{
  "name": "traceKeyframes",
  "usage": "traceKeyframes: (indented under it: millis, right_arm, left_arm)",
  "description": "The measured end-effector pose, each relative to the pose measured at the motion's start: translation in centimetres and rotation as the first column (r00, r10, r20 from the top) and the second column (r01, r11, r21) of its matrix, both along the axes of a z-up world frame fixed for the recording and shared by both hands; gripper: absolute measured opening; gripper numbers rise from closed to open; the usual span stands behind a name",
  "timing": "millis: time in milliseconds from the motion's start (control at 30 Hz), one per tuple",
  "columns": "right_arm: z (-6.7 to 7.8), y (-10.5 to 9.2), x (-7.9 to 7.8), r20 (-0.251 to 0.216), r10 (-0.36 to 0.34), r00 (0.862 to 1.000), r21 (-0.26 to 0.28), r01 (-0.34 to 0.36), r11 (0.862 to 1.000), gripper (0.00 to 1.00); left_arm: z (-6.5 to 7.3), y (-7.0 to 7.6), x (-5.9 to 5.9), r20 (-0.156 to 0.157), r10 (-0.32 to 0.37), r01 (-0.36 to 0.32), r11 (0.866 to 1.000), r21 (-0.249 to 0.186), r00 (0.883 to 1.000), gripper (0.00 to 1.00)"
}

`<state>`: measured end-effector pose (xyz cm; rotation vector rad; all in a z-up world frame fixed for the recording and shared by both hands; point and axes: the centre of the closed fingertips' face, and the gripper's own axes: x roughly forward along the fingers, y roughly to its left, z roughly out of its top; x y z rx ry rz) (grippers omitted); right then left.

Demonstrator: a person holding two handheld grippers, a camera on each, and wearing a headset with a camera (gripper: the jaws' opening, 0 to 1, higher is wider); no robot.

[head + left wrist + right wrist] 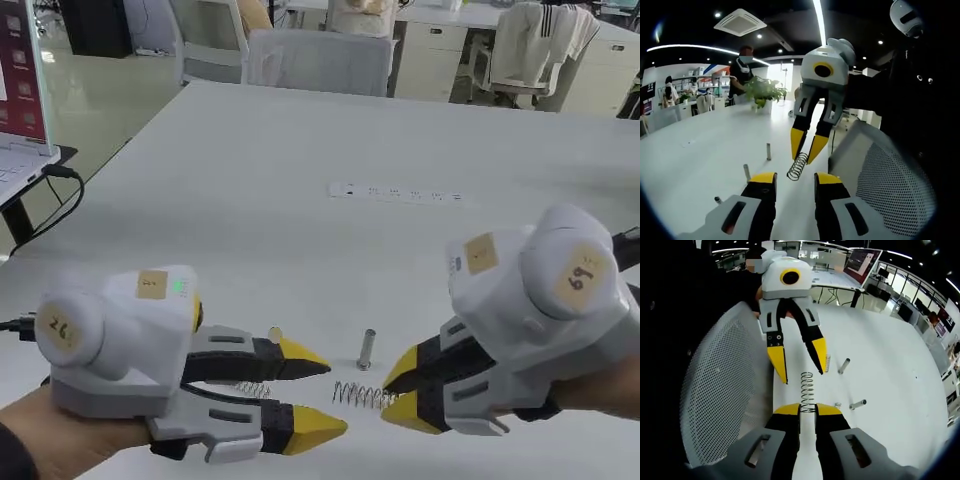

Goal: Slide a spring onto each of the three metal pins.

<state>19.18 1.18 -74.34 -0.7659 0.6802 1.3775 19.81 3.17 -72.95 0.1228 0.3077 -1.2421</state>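
Both my grippers sit low over the white table [300, 150]: my left gripper [331, 396] gapes, jaws bare, while my right gripper [392, 393] pinches one end of a spring [360, 395], near an upright pin [367, 348]

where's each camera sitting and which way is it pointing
Head view: on the person's head, facing forward and down at the table; left gripper and right gripper show.
Left gripper view: on the left gripper, looking along its open jaws at the right gripper holding a spring; the person's dark torso beside it.
Right gripper view: on the right gripper, jaws shut on the spring, facing the left gripper.
Shared: the gripper views face each other; both show the spring and metal pins.
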Motion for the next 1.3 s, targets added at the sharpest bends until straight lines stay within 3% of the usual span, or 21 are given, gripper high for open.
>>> traceKeyframes:
  millis: [567,933,1067,1300]
  right_arm:
    - [-0.1,0.4,-0.9,0.003,0.061,0.998,-0.013,-0.061,0.998,0.08]
    - [-0.3,0.3,-1.4,0.003,0.085,0.996,-0.017,-0.085,0.996,0.09]
    - [-0.4,0.3,-1.5,-0.006,0.084,0.996,-0.009,-0.084,0.996,0.09]
    - [-0.8,0.4,-1.4,-0.019,0.079,0.997,-0.006,-0.079,0.997,0.12]
  left_arm:
    - [-0.5,-0.7,-0.9,0.021,-0.064,0.063,0.997,0.038,0.998,0.05]
    - [-0.7,-0.9,-1.5,0.023,-0.101,0.100,0.994,0.054,0.995,0.02]
    - [-0.7,-0.9,-1.8,0.009,-0.108,0.107,0.993,0.051,0.994,0.02]
    - [-0.3,-1.1,-1.9,0.011,-0.113,0.113,0.993,0.037,0.994,0.02]
